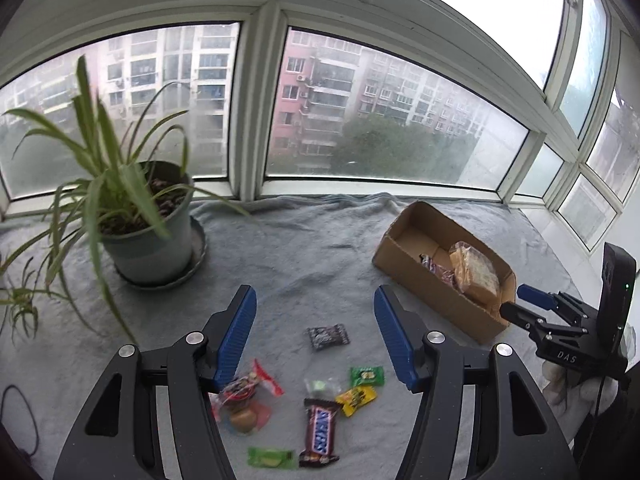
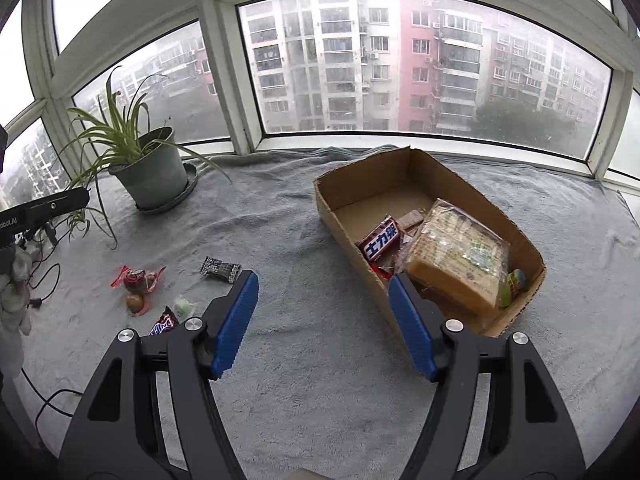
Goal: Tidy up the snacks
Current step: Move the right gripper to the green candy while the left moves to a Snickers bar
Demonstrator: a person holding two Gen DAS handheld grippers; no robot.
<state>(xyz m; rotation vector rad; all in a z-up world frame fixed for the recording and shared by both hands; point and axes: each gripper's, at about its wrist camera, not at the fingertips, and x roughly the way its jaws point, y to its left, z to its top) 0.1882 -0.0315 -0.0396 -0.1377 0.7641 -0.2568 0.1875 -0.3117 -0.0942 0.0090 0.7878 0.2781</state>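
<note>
A cardboard box lies on the grey blanket and holds a wrapped bread pack, a Snickers bar and small sweets; it also shows in the left wrist view. Loose snacks lie on the blanket: a Snickers bar, a black packet, yellow and green sweets, a green packet, a red-wrapped snack. My left gripper is open above them, empty. My right gripper is open and empty, just left of the box.
A potted plant on a saucer stands at the back left near the window. Cables lie at the left edge. The window frame runs along the back. Bare grey blanket lies between the plant and the box.
</note>
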